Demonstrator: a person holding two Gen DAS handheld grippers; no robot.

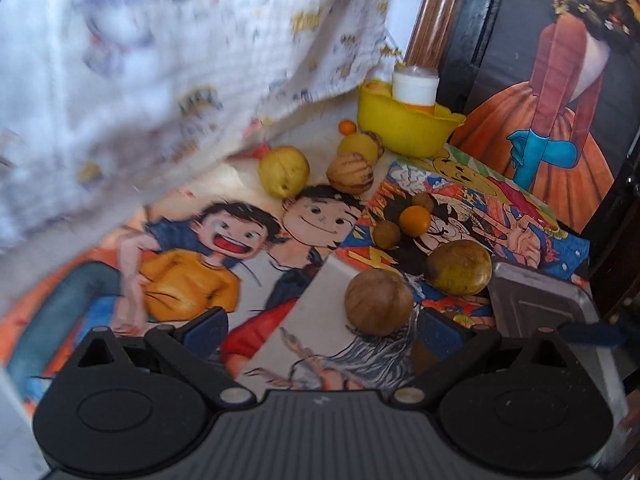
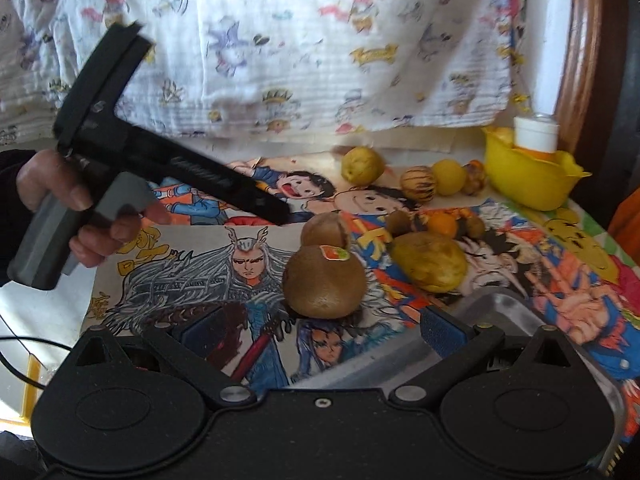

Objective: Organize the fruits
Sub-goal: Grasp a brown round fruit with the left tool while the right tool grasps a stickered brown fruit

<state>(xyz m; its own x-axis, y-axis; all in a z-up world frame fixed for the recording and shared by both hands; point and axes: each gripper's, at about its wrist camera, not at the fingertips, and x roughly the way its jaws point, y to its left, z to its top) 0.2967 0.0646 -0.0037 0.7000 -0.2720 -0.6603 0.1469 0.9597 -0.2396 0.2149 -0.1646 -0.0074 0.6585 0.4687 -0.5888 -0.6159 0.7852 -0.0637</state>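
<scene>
Between right gripper [image 2: 322, 330] fingers — stickered kiwi [image 2: 324, 282], pear [image 2: 430, 262] beside, yellow bowl [image 2: 528, 178] beyond

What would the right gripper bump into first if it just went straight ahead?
Most likely the brown kiwi with the sticker. It sits just ahead of the open right gripper, between its fingers. A second kiwi is right behind it. Depth is hard to judge in this fisheye view.

Fruit's scattered all over the cartoon-print table: a brown kiwi with a sticker [image 2: 324, 282] sits nearest, another kiwi [image 2: 325, 233] right behind it, and a yellow-green pear [image 2: 430, 263] lies on its side just to the right. Further back there's a small orange [image 2: 442, 224] between two little brown fruits, plus a yellow guava-looking one [image 2: 362, 165] and a striped round fruit [image 2: 418, 184] near the yellow bowl [image 2: 528, 184].
</scene>
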